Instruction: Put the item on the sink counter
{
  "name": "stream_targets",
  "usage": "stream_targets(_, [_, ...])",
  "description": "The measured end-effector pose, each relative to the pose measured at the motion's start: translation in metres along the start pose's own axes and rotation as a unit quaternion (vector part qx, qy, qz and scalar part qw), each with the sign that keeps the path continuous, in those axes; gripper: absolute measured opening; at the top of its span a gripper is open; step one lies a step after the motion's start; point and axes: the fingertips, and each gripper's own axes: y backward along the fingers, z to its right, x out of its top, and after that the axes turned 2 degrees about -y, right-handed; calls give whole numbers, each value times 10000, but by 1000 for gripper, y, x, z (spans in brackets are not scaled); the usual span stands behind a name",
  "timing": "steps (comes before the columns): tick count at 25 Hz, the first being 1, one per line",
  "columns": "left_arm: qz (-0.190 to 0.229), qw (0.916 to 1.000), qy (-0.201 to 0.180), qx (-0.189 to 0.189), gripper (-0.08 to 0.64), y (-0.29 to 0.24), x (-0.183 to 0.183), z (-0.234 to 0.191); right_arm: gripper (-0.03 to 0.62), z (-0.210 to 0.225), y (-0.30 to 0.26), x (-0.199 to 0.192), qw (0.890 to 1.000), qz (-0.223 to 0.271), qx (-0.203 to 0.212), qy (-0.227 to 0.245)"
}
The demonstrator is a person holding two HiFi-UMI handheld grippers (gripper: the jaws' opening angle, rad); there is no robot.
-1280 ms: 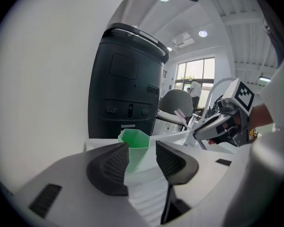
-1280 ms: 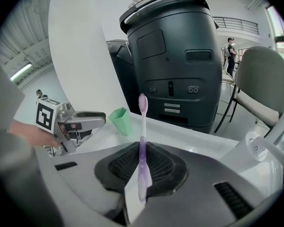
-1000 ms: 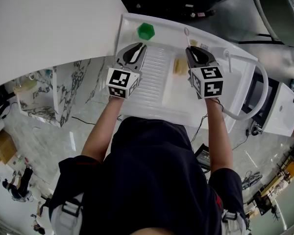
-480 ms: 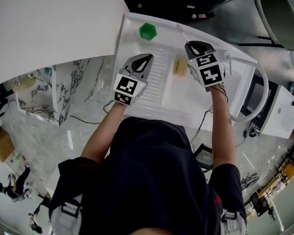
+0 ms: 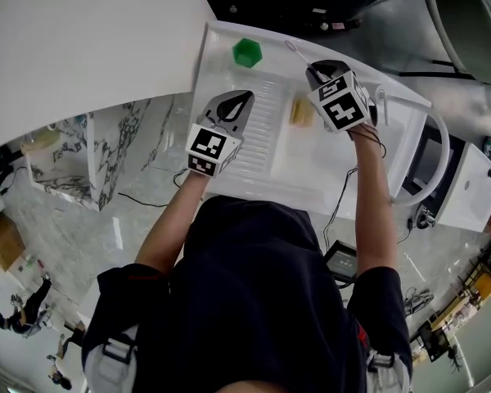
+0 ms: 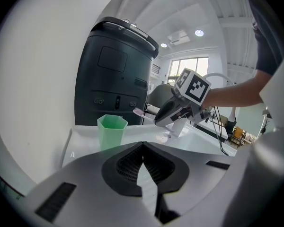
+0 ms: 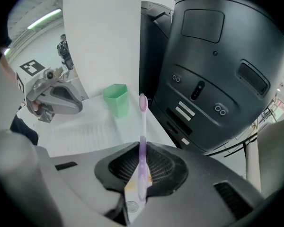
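Note:
My right gripper (image 5: 315, 70) is shut on a purple toothbrush (image 7: 142, 141), which stands up out of the jaws with its bristle head (image 5: 291, 47) pointing away, held above the white sink counter (image 5: 311, 178). A green cup (image 5: 247, 52) stands upright at the counter's back left, ahead of both grippers (image 7: 116, 100). My left gripper (image 5: 244, 97) hovers over the ribbed drain area, shut with nothing between its jaws (image 6: 143, 148). From the left gripper view the right gripper (image 6: 173, 112) and the toothbrush (image 6: 138, 111) show just right of the cup (image 6: 111, 130).
A yellow block (image 5: 300, 111) lies in the basin between the grippers. A big dark machine (image 7: 217, 65) stands right behind the counter's far edge. A white wall panel (image 5: 82, 39) borders the counter at left. A white curved tube (image 5: 430, 170) runs at right.
My right gripper moved up and away toward the counter's back with the toothbrush in it. My left gripper shifted a little to the right and its jaws closed fully.

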Motion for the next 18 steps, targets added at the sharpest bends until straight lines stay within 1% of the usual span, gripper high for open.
stream_targets(6, [24,10000,95,-13,14,-2,3,1,63,-5,-11,1,9984,-209,122,507])
stream_targets(13, [-2,9999,127,-82,14,-4,3,2,63,-8,-28,-9,9963,-514,256,644])
stream_targets(18, [-68,9998,157,-80,14,-5,-2,2,63,-11,-37,-15,9935,-678,326,850])
